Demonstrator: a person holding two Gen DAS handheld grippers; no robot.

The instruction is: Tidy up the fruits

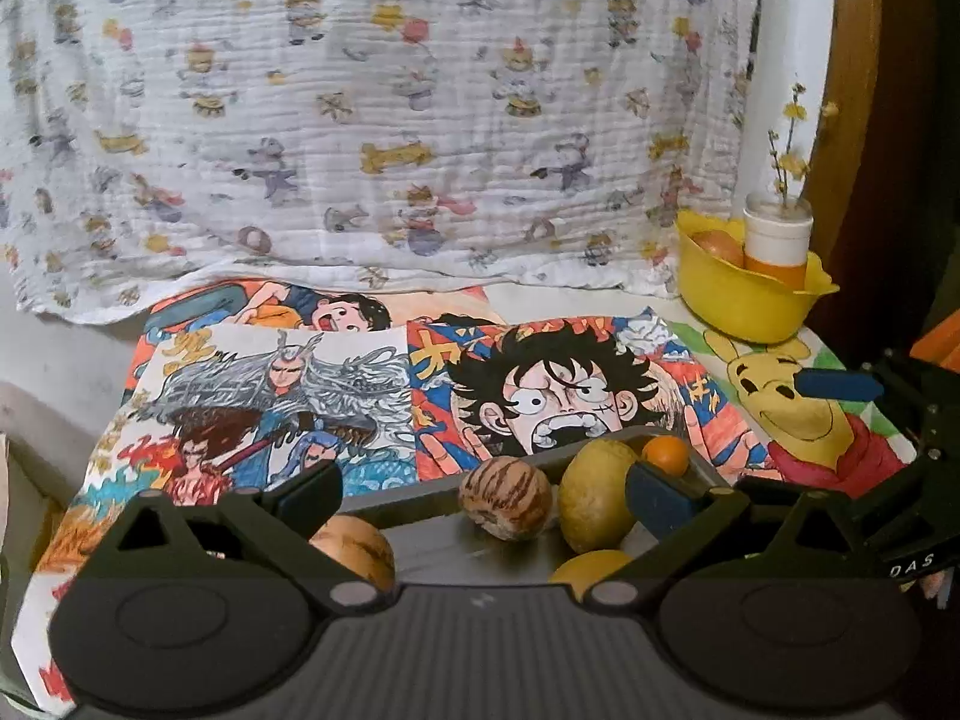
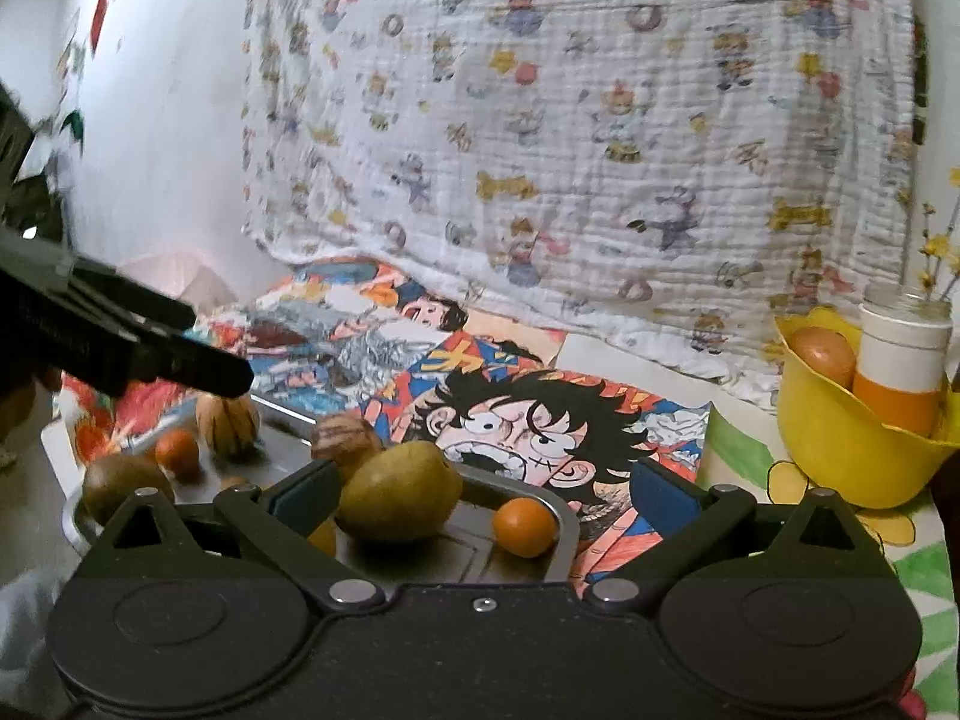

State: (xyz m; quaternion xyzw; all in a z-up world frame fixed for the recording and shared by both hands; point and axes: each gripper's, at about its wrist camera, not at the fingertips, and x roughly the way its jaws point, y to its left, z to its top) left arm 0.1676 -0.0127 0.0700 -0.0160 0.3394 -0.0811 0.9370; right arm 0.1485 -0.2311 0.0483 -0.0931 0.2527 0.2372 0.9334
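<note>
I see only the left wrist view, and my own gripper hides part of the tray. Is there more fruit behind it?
Observer: Yes, a brownish-green fruit lies at the left end of the tray in the right wrist view.
Operator: So only one small orange fruit?
Observer: No, a second small orange fruit lies beside the brownish-green one.
Operator: Does the right gripper hold anything?
Observer: No, the right gripper is open and empty.

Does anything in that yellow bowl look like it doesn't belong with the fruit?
Yes. In the yellow bowl, beside a round fruit, stands a white-and-orange jar holding flower sprigs. It looks odd in a fruit bowl.
</note>
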